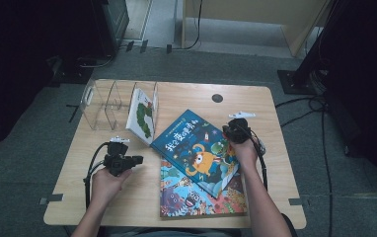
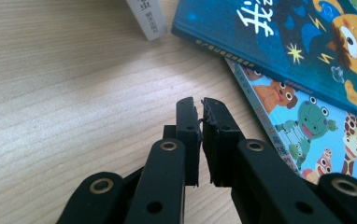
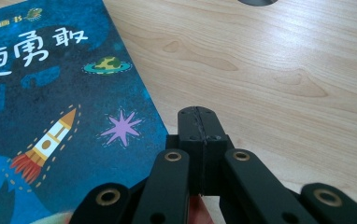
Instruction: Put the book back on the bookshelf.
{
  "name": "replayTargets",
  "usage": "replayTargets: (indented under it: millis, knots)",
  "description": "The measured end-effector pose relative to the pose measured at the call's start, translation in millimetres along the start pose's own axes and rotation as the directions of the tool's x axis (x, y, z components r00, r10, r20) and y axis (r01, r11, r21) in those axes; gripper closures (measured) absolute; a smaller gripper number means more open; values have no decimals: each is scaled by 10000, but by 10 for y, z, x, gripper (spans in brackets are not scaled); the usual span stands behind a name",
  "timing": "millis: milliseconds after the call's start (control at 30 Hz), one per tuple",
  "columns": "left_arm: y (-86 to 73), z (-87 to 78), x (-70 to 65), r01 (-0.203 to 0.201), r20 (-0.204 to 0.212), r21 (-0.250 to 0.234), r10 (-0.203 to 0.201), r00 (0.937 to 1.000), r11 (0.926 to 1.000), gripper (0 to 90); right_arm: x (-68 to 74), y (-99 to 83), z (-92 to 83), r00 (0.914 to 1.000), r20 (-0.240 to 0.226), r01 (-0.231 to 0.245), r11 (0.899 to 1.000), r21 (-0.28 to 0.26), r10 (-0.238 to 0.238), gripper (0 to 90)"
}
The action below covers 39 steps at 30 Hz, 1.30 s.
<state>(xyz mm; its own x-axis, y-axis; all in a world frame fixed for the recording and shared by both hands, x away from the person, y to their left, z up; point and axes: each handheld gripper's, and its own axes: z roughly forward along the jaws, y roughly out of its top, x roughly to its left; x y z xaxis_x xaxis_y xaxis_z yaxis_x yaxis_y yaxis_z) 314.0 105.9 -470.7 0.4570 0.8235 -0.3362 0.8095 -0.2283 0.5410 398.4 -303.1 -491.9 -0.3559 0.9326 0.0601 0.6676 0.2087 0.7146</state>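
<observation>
Table (image 1: 186,94) first: a pale wooden top with a clear plastic rack (image 1: 102,103) at its far left, one white book (image 1: 142,116) standing in the rack's right slot. Next in size, two picture books lie flat in the middle. The blue book (image 1: 196,148) lies on top, turned at a slant so its long axis runs from the far left toward the near right, and it overlaps the far part of the colourful book (image 1: 196,197) under it.

Right gripper (image 1: 237,132) sits at the blue book's far right edge, so this hand is plainly the nearer one. In the right gripper view its jaws are pressed flat together with nothing between them, and the blue cover (image 3: 64,116) lies just to their left, its edge running alongside them. Any lift would likely start from that edge.

Left gripper (image 1: 122,160) rests over bare wood, left of both books. Its jaws stand nearly closed, a thin slit between them, holding nothing; the blue book's corner (image 2: 279,42) lies ahead and to their right, apart from the tips.
</observation>
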Motion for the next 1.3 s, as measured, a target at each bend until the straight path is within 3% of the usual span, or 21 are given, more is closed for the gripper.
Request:
replayTargets:
  millis: [133, 400, 767, 1300]
  knots:
    - [13, 32, -62, -144, 114, 10, 144, 9998, 9999, 861, -2, -26, -27, 9998, -175, -78, 10000, 16, 79, 900]
    - [-7, 175, -347, -700, 663, 115, 691, 9954, 9975, 874, 2, -43, -63, 9996, -284, -84, 9999, 79, 86, 900]
    - [-88, 410, -705, -1516, 1239, 364, 1461, 9815, 9878, 880, 1, -37, -72, 9992, -410, 27, 10000, -3, -27, 900]
    - [-125, 565, -936, -1839, 1961, 221, 1761, 9646, 9827, 889, 80, -7, -42, 9980, -626, 110, 9994, -314, -130, 900]
